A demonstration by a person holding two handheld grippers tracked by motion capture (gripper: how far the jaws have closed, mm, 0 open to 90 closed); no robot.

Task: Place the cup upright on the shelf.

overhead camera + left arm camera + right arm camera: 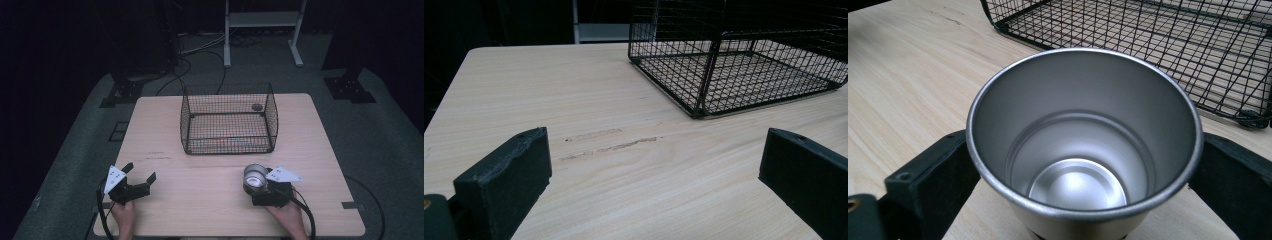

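A pale wooden table (320, 150) with a light grain is seen standing on a grey floor (75, 150), and the room behind it is dark. A few faint dark scuff marks (611, 142) are seen on the wood ahead of the left gripper (141, 178). Black cables (200, 55) are laid across the floor beyond the table, and the legs of a white frame (262, 30) are seen at the far side of the room.

A black wire basket (228, 120) is placed on the far middle part of the table, ahead of both grippers, and a small dark object (257, 107) that cannot be identified is seen by its far wall.

A metal cup (255, 177) is held upright between the jaws of the right gripper (257, 184); in the right gripper view the jaws are pressed against the cup (1083, 145) from both sides, just below its rim, and its shiny inside is seen to be bare. The cup is kept at the near right part of the table, with the basket (1158, 45) ahead of it and a little apart.

The left gripper is held at the near left, well apart from the cup, with its jaws spread wide and nothing between them; bare wood is seen between them in the left gripper view. Each gripper is grasped by a hand (124, 215) from the near edge.
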